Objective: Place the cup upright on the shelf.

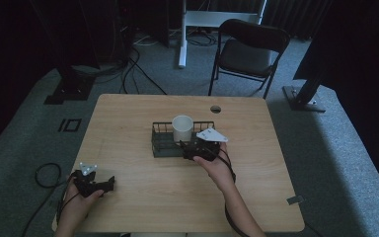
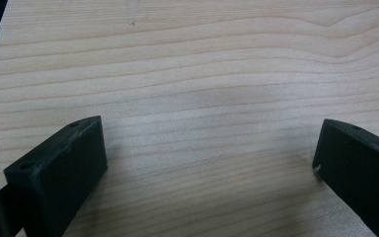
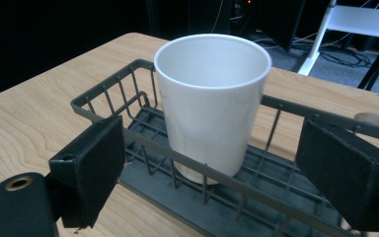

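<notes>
Right gripper (image 3: 209, 163) released beside 1 white cup (image 3: 212, 98) in 1 wire basket (image 3: 128, 81), left gripper (image 2: 209, 163) released over table (image 2: 202, 59)

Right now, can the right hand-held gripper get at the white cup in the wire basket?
Probably yes. The right hand-held gripper is open and faces the white cup, but the wire basket rim crosses in front, so it must reach over.

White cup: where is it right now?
In the high view the white cup stands upright inside the dark wire basket near the table's middle, toward the basket's far side. The right gripper, jaws open, sits just in front of it.
</notes>
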Available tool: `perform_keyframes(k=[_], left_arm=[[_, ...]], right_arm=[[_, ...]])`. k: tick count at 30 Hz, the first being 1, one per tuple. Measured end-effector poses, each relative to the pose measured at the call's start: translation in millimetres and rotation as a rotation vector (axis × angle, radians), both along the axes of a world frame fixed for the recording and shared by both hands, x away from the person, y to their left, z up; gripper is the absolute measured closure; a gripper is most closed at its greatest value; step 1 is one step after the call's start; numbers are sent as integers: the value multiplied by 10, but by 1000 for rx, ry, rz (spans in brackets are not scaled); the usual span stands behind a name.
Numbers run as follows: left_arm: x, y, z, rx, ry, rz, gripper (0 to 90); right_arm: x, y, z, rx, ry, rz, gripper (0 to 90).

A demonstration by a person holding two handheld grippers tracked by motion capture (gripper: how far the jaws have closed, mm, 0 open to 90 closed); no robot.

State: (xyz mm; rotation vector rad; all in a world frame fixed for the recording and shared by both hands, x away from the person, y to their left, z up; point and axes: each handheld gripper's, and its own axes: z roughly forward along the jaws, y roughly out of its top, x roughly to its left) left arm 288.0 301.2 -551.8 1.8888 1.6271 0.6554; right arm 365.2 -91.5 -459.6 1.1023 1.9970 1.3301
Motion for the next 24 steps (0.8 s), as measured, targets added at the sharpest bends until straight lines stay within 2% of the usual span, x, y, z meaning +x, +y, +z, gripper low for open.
perform_keyframes(k=[14,24], left_arm=[[0,-1,-1,-2,0,1,3],[-1,0,0,1,2,-1,4]], right_arm=[[-149,-278,-2,-1,-36,-17,114],[-234,-526,-88,-16,-34,-45,114]])
